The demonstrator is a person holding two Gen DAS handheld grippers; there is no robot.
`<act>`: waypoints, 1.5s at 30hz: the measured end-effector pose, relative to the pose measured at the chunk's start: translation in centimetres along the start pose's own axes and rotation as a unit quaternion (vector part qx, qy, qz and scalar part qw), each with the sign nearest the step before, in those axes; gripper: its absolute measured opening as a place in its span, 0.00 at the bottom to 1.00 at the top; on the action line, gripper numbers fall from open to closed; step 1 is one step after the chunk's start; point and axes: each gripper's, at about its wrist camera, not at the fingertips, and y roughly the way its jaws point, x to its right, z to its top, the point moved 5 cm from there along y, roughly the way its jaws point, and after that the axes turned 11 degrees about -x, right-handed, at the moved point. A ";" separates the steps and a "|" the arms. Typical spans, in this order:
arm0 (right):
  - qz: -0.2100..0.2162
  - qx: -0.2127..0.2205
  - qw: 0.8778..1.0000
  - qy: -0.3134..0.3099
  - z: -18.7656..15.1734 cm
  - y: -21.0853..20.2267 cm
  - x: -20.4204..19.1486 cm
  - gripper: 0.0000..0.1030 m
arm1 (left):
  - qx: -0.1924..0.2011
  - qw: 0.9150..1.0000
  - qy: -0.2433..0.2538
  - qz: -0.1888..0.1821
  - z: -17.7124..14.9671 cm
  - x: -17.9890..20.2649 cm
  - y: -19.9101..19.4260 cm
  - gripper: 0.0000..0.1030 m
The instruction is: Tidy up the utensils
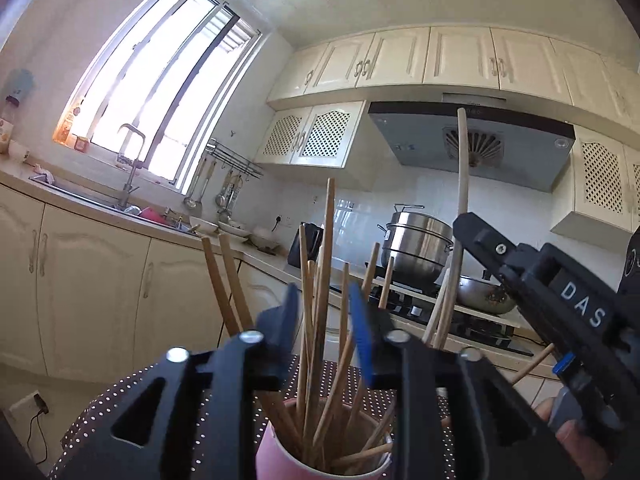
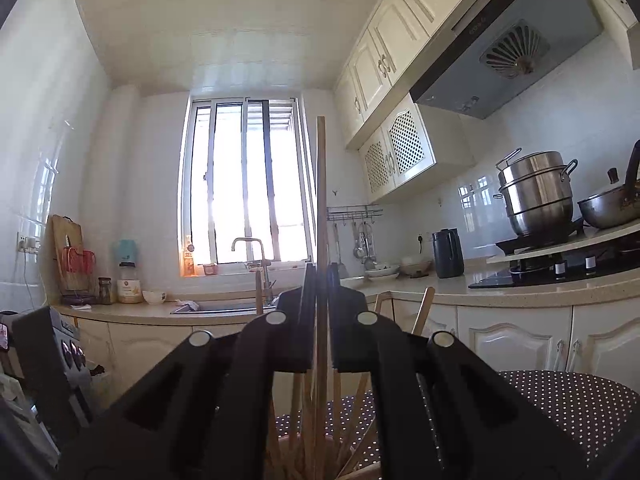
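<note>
Pink cup point(image 1: 320, 454) of light, stiff, slippery chopsticks point(image 1: 316, 320) is standing on the dotted table point(image 1: 112, 408); left gripper point(image 1: 326, 320) is gaping around several, right gripper point(image 2: 320, 300) is pinching one mid-shaft.

Pink cup point(image 1: 280, 456) holds tan wooden chopsticks point(image 1: 318, 320). Tablecloth point(image 2: 560, 404): dark brown with white polka dots. Left gripper point(image 1: 324, 324): black, with blue pads point(image 1: 362, 332). Cabinets point(image 1: 460, 56): cream. Range hood point(image 1: 420, 140): grey. Pot point(image 2: 536, 196): silver. Kettle point(image 2: 448, 252): black.
</note>
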 end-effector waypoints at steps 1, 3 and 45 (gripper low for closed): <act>0.001 -0.001 1.000 -0.001 0.0 0.0 -0.1 0.06 | 0.003 1.000 0.003 0.002 0.3 -0.1 -0.3 0.33; -0.001 -0.002 1.000 -0.003 0.0 -0.1 -0.4 0.06 | 0.004 1.000 0.003 0.005 0.8 -0.3 -0.9 0.33; -0.098 -0.003 0.993 -0.069 1.6 -5.6 -3.4 0.48 | -0.065 0.997 0.004 0.041 4.4 -0.7 -5.0 0.65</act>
